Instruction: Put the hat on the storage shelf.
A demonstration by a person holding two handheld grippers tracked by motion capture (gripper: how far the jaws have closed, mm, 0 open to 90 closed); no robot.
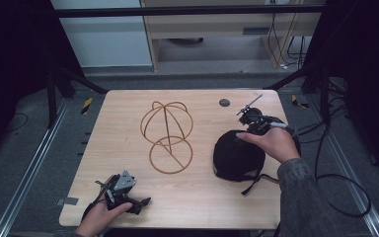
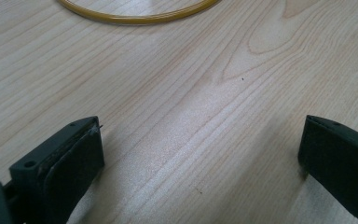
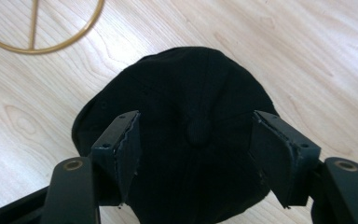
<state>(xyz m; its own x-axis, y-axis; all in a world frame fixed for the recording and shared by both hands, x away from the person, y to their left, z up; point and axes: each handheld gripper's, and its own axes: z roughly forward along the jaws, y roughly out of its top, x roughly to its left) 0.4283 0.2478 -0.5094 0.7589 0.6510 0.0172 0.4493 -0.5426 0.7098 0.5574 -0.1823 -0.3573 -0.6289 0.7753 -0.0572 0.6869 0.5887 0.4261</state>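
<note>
The right tongs (image 3: 196,154) stood over the black cap (image 3: 182,93), jaws apart, straddling its top button (image 3: 198,131) without clamping it. The left tongs (image 2: 200,154) rested low over the bare bench (image 2: 223,93), jaws wide apart and holding nothing. The wire stand (image 1: 167,136) lay ahead of the left tongs.

Setting: a lab-type recording bay. A light wooden table (image 1: 187,207) stands on grey carpet (image 1: 19,148) between floor-mounted aluminium rails (image 1: 29,168), framed by black struts (image 1: 187,11) (dark curtains on both sides). Loose cables (image 1: 340,197) trail across the floor; hazard-striped tape (image 1: 86,105) marks it. Plain cabinet (image 1: 217,34) behind.
</note>
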